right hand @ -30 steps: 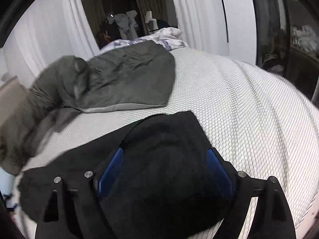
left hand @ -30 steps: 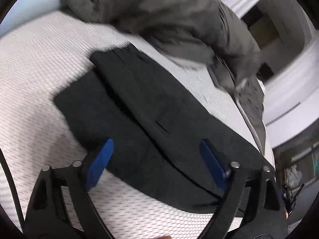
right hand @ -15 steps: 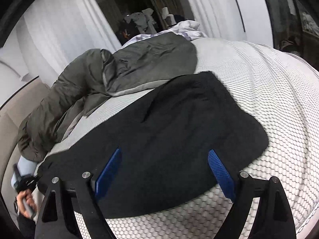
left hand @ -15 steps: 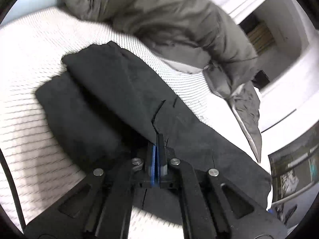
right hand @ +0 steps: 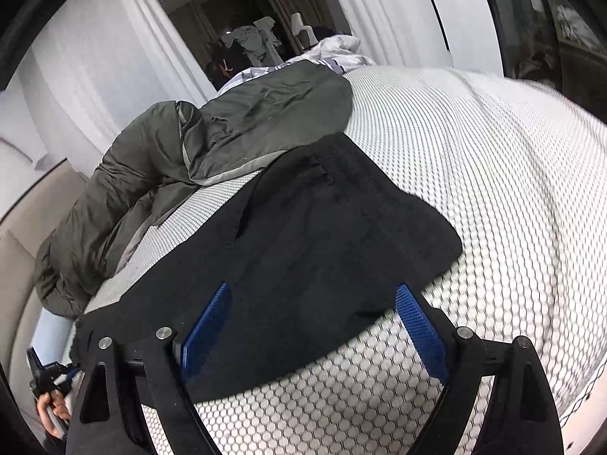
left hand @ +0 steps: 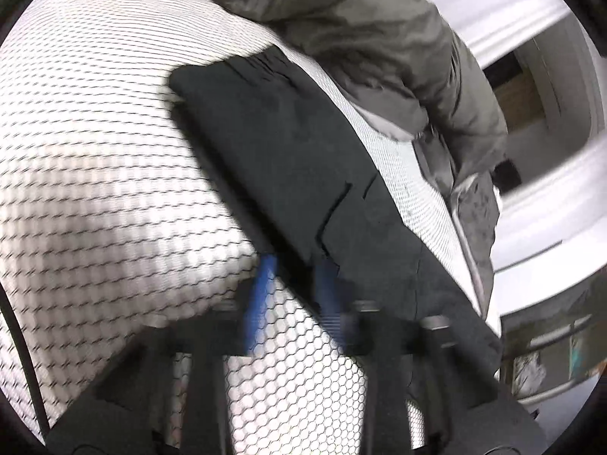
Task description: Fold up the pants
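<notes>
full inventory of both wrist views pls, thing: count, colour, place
pants: 1, black, lying flat on the mattress, in front of both claws
mattress: 1, white mesh cover, under everything
jacket: 1, grey-green, crumpled on the mattress beyond the pants
bedding: 1 heap, white and lilac, past the jacket
curtains: white, behind the bed
clothes pile: dark and grey, in the dim room beyond; too small to count
left claw: 1, black, blue pads, blurred, jaws opening at the pants' near edge
right claw: 1, black, blue pads, open over the pants' near edge
hand: 1, lower left of right view, holding the left claw's handle
</notes>
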The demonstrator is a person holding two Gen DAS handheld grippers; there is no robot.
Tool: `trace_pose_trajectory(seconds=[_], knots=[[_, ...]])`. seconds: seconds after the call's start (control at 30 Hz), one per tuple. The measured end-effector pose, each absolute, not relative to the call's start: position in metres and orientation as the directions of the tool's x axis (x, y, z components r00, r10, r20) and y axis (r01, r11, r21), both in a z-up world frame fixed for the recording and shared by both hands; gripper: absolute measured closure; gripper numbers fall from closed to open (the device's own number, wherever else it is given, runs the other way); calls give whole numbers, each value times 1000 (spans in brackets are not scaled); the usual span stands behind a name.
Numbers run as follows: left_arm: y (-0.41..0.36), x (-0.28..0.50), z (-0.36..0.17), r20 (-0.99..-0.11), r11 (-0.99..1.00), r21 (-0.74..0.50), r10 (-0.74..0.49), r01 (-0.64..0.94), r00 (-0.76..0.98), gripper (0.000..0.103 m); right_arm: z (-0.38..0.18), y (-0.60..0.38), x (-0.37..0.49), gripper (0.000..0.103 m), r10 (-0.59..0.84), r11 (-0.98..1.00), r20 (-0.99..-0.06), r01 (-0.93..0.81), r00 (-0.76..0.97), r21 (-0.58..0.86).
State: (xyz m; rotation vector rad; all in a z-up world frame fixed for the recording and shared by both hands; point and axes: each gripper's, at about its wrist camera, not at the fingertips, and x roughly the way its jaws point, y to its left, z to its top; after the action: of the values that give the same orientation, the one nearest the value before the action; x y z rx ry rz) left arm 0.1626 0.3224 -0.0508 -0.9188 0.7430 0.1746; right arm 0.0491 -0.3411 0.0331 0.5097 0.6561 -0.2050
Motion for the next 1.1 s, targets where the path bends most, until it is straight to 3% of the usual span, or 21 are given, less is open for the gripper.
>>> trace_pose_trajectory(seconds=[0.03,0.2,0.27,0.3,0.33,0.5,0.6,0.67,0.7,0.73,0.9,1.1], knots=[[326,160,-54,-644,591,-668,-154,-453,749,42,31,-343,48,13,-21,852,-631,344,776,395],[332,191,-67,-650,579,-674,-169,-459,741,42,28,-354,44,13,16,820,-621,345,783,456],[334,204,-69,-655,573,-665,-140,-479,742,60,26,-355,45,13,32,817,-623,338,782,467],[335,209,-69,-658,574,-658,-124,-487,743,87,23,-355,46,13,50,812,-624,332,780,479],[335,212,-68,-657,576,-655,-114,-490,745,99,20,-357,47,13,66,807,-627,328,776,491],[331,197,-60,-616,615,-644,-63,-456,785,101,-10,-380,53,13,142,724,-670,385,728,572],[335,199,-68,-622,593,-658,-81,-464,779,102,-30,-399,62,14,199,643,-630,385,751,662],[335,206,-70,-616,579,-671,-87,-463,783,102,-36,-408,68,32,185,594,-588,387,788,706],[334,206,-69,-614,578,-672,-86,-463,784,102,-37,-412,70,67,171,574,-570,389,804,721],[335,203,-68,-611,578,-674,-87,-459,787,102,-40,-414,71,81,179,557,-559,385,810,736],[338,170,-56,-588,591,-676,-74,-440,805,102,-36,-405,46,99,222,569,-521,325,824,756],[338,97,-50,-605,634,-637,-58,-439,794,102,-25,-393,-12,100,225,604,-504,287,834,743]])
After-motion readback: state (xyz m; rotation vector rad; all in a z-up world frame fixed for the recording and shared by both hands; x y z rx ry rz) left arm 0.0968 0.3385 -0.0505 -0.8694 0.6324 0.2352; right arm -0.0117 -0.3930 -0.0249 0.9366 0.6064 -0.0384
